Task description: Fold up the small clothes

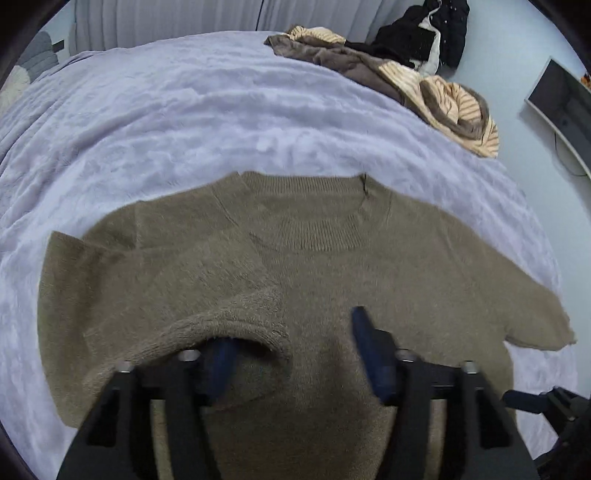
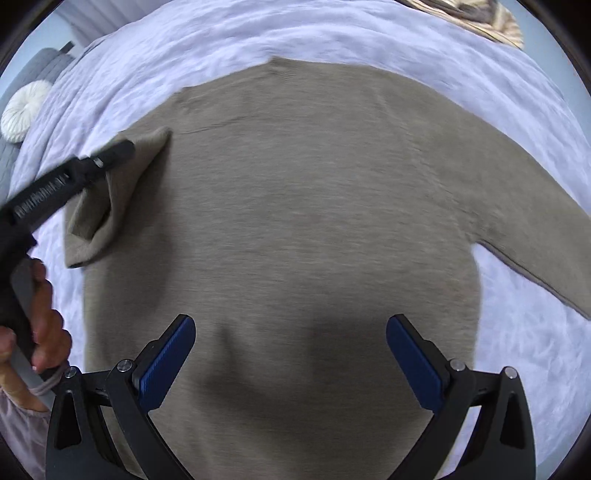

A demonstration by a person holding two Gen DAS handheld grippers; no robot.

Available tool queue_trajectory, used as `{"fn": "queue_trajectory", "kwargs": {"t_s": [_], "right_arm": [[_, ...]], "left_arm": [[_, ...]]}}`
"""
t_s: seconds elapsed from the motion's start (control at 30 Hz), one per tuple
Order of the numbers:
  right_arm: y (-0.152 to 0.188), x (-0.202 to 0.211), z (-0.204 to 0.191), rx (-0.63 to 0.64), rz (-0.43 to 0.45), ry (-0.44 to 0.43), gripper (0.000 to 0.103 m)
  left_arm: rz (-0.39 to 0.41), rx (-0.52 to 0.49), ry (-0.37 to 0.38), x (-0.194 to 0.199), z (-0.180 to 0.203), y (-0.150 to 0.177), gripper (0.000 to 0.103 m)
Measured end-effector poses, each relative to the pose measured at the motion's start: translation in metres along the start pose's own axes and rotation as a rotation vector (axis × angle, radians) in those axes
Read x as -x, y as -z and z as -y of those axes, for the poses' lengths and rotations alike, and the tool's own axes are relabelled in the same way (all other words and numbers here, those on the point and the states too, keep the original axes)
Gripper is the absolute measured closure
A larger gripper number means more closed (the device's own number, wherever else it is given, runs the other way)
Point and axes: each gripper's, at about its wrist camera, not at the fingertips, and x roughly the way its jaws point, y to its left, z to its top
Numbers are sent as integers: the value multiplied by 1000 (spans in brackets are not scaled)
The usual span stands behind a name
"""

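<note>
Blue pads of my left gripper (image 1: 295,354) sit lowest in the left wrist view, jaws spread wide. A folded-over sleeve cuff (image 1: 236,325) drapes over the tip of the left-side pad; the right-side pad is bare, and nothing is pinched between them. My right gripper (image 2: 290,354) is also wide open, gripping nothing, hovering over the lower body of the olive sweater (image 2: 295,203).

Around: lavender fuzzy blanket (image 1: 166,110) under everything; brown and striped garment heap (image 1: 424,85) at 1 o'clock in the left view; black clothing (image 1: 424,33) beyond it; a monitor (image 1: 557,99) at 2 o'clock. In the right view, a round white cushion (image 2: 26,110) sits at 10 o'clock, and my left hand (image 2: 44,325) holds its black tool at 9 o'clock, beside the turned-in sleeve.

Sweater lies flat, collar at 12 o'clock from both jaws, one sleeve stretched out to 3 o'clock.
</note>
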Motion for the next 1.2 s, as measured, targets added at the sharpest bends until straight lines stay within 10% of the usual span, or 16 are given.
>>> {"fn": "queue_trajectory", "kwargs": {"t_s": [0.3,0.7,0.77,0.8,0.83,1.03,1.2], "right_arm": [[-14,1,2,63,48,33,0],[-43,-35,-210,868,302,210,5],[-54,-58,-229,936,314,306,20],[-59,-66,-233,956,292,316,57],[-62,-66,-229,941,263,290,99],[-99,-20,-140,325,292,-167,96],[-90,-28,-29,-167,264,-377,96]], "left_arm": [[33,28,-144,48,-31,22,18],[-86,194,-428,61,-151,93,18],[-105,195,-438,51,-157,97,18],[-106,204,-440,47,-160,97,18],[-104,213,-447,43,-163,95,18],[-92,264,-467,35,-175,87,18],[-93,243,-482,32,-171,86,18]]}}
